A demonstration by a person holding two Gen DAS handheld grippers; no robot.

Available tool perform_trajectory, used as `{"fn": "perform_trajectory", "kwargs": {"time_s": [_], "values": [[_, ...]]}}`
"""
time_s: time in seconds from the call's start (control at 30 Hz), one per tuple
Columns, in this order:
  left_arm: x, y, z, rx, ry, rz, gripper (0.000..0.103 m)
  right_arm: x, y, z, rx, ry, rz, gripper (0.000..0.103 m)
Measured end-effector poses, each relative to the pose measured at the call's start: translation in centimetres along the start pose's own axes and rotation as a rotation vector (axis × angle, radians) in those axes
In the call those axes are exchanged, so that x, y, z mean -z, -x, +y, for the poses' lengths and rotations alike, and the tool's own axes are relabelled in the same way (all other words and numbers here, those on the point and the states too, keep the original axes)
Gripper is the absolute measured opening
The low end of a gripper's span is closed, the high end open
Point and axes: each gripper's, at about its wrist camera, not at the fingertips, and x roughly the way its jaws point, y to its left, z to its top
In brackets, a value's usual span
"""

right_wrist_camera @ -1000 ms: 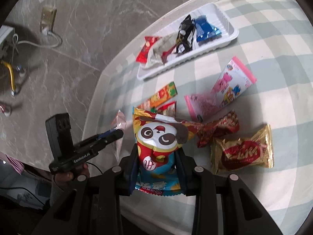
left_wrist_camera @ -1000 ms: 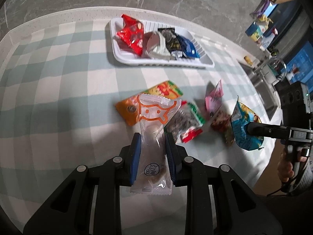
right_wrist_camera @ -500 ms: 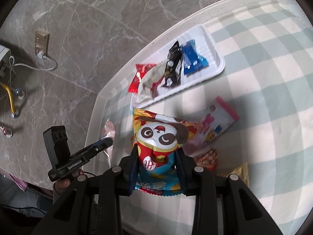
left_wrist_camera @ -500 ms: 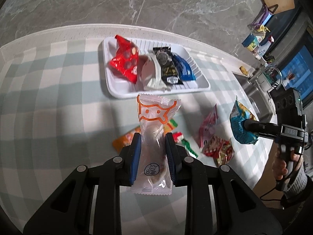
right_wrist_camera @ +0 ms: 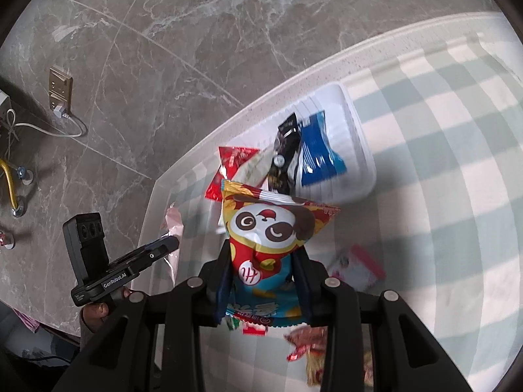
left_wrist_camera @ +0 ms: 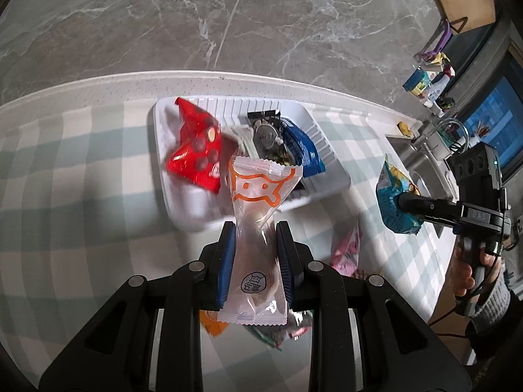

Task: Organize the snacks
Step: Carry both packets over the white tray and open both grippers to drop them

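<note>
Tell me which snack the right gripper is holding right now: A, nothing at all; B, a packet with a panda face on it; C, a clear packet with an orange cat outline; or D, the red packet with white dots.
B: in the right wrist view, the right gripper is shut on the panda-face packet, its fingers pressing both sides; the clear packet with the orange cat outline sits in the left gripper.
</note>
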Motion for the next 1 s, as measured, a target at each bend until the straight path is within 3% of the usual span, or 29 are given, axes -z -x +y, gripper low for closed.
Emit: {"fn": "perform_trajectory", "kwargs": {"time_s": [1.0], "values": [[-12.8, -10.4, 0.6, -0.042, -0.005, 0.024, 0.023, -11.6, -9.6, -0.4, 0.118, 0.123, 0.037, 0.036]]}}
